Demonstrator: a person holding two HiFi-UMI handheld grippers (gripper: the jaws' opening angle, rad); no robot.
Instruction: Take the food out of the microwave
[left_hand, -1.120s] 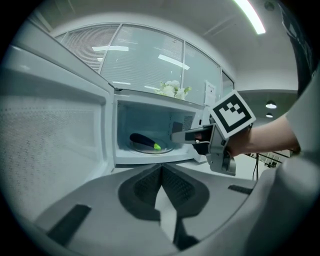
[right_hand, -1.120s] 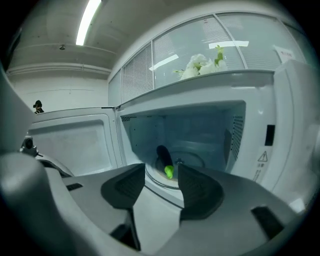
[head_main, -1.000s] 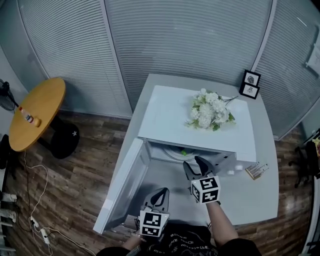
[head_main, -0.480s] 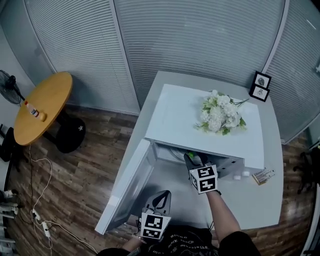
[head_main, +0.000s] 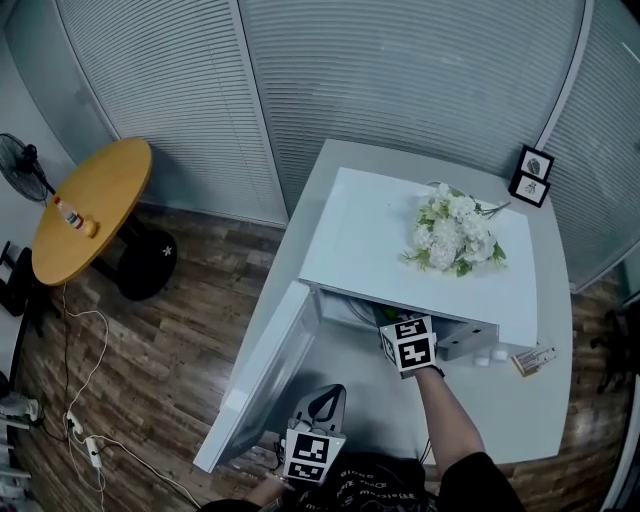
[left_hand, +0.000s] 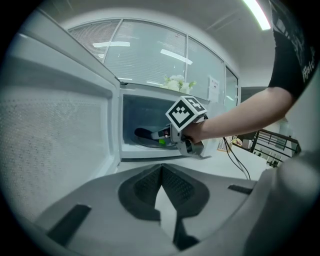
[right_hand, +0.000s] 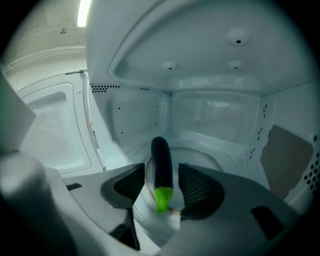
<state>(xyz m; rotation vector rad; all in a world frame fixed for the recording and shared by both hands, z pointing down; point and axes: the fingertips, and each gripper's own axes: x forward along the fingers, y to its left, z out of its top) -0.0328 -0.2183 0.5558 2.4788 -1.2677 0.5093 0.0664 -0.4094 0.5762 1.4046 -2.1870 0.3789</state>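
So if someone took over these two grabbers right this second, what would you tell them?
Left gripper: shut, empty, held outside the microwave, beside its open door.
Right gripper: inside the microwave, jaws apart on either side of the eggplant, not gripping it yet.
Done: door open, right gripper in place.
Left to do: close on the eggplant and lift it out.

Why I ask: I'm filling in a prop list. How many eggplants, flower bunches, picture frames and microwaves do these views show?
Eggplant: 1, inside the oven
Flower bunch: 1, on top of the oven
Picture frames: 2, at the counter's back corner
Microwave: 1, door open
Total: 5
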